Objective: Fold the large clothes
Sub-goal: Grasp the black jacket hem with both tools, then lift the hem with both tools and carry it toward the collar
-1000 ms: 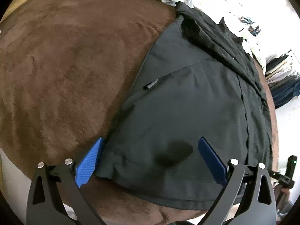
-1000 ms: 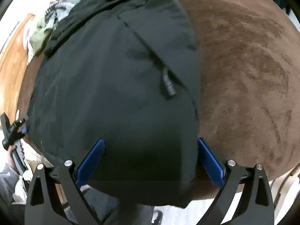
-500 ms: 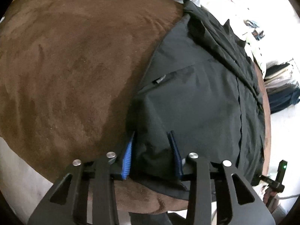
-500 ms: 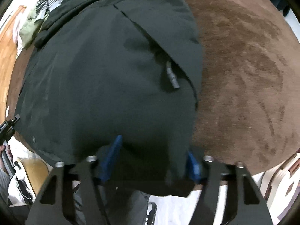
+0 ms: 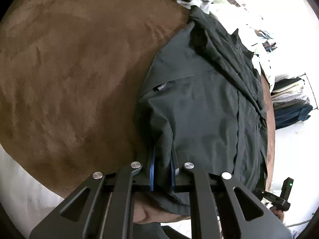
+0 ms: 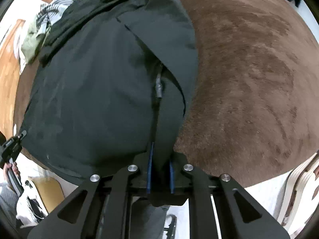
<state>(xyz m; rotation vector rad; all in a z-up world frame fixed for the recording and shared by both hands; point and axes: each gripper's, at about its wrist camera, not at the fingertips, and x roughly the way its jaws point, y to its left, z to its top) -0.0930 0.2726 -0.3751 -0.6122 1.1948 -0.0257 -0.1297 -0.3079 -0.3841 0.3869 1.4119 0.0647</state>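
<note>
A wide brown plush surface (image 5: 69, 83), soft like a bed or rug rather than a bench, carries the dark garment (image 5: 203, 107), a large black jacket-like piece lying flat on it, with its near hem at the edge closest to the person. Its long axis runs away from both cameras, from that hem toward the bunched collar or hood end, which points at a heap of striped and pale green clothes (image 6: 41, 20) just past it. What has just changed is the grip: a second ago both sets of tongs stood wide over the hem, and their jaws have just been closing, so now the left tongs (image 5: 161, 169) are clamped on a gathered pleat of the hem at the garment's left corner, and the right tongs (image 6: 159, 169) are clamped on the hem at the opposite corner, just below a grey zipper pull (image 6: 159, 87). With both near corners pinched, the hem looks ready to be lifted and carried toward the far end for a fold across the long axis; the cloth between the grips may sag.
</note>
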